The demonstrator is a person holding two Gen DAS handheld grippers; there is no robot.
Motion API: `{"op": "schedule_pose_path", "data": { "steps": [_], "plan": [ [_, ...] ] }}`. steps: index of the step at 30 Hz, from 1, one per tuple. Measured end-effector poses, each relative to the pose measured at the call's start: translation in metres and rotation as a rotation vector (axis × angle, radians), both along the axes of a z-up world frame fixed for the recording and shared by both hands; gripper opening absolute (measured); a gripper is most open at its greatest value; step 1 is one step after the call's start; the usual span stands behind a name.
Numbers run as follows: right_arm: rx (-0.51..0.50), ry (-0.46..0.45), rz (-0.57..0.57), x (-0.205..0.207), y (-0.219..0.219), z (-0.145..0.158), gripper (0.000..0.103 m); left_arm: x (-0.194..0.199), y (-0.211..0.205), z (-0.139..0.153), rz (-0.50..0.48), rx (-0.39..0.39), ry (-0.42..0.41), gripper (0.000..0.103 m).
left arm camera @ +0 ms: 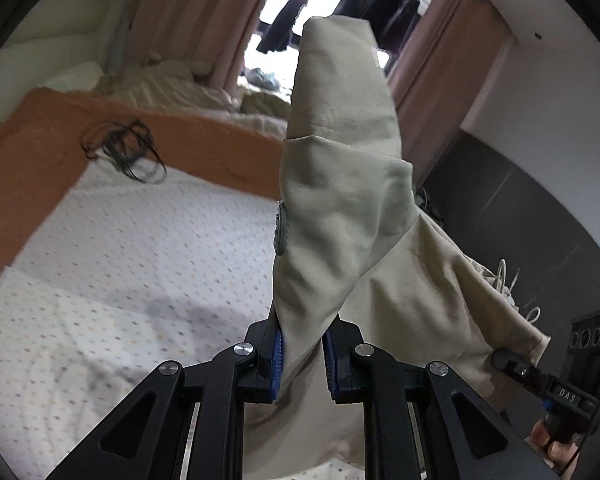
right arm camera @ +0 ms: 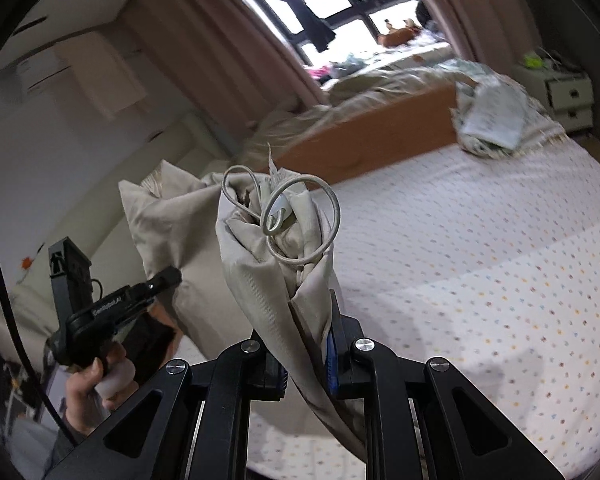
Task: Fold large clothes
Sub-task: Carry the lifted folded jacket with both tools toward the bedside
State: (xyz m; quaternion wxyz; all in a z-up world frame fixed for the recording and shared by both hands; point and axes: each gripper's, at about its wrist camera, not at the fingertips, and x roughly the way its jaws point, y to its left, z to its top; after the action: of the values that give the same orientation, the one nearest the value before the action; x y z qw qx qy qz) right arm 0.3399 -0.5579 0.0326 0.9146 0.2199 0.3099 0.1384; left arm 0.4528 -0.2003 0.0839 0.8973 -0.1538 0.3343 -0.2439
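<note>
Left tongs (left arm camera: 302,356) pinch a bunched fold of the beige garment (left arm camera: 340,200); right tongs (right arm camera: 306,354) pinch another part near its drawcord (right arm camera: 296,216). Garment is held aloft between both, above the dotted bed sheet (right arm camera: 480,260). Judged soft, limp, fairly light, liable to sag; best held at hem or shoulder corners. In the left view its long axis rises toward 12 o'clock; in the right view, toward 11 o'clock. Orange blanket (left arm camera: 40,148) beyond
</note>
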Motion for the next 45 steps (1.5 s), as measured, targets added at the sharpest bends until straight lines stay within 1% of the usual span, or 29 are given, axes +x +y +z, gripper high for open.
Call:
{"op": "schedule_pose_path", "data": {
  "steps": [8, 15, 22, 25, 27, 29, 31, 38, 41, 45],
  "plan": [
    [0.002, -0.043, 0.105, 0.006, 0.08, 0.037, 0.016, -0.018, 0.086, 0.046, 0.066, -0.003, -0.051, 0.017],
    [-0.023, -0.075, 0.239, 0.005, 0.17, 0.063, 0.016, -0.034, 0.162, 0.078, 0.127, -0.003, -0.109, 0.017],
    [-0.043, -0.109, 0.35, 0.005, 0.254, 0.082, 0.016, -0.041, 0.237, 0.092, 0.18, -0.019, -0.135, 0.016],
    [-0.053, -0.117, 0.388, 0.007, 0.289, 0.09, 0.016, -0.045, 0.272, 0.096, 0.206, -0.046, -0.141, 0.016],
    [-0.055, -0.119, 0.41, 0.01, 0.318, 0.096, 0.016, -0.045, 0.295, 0.098, 0.223, -0.03, -0.14, 0.016],
    [-0.048, -0.113, 0.43, 0.015, 0.337, 0.097, 0.016, -0.048, 0.313, 0.099, 0.238, -0.031, -0.142, 0.016],
    [-0.045, -0.109, 0.454, 0.02, 0.362, 0.098, 0.016, -0.051, 0.341, 0.1, 0.259, -0.037, -0.14, 0.016],
    [-0.014, -0.1, 0.548, 0.037, 0.434, 0.093, 0.016, -0.07, 0.42, 0.11, 0.359, 0.013, -0.158, 0.016],
    [-0.02, -0.101, 0.599, 0.034, 0.474, 0.09, 0.016, -0.082, 0.446, 0.114, 0.401, 0.04, -0.172, 0.016],
    [-0.023, -0.105, 0.661, 0.026, 0.53, 0.087, 0.016, -0.096, 0.484, 0.114, 0.461, 0.057, -0.179, 0.016]
  ]
}}
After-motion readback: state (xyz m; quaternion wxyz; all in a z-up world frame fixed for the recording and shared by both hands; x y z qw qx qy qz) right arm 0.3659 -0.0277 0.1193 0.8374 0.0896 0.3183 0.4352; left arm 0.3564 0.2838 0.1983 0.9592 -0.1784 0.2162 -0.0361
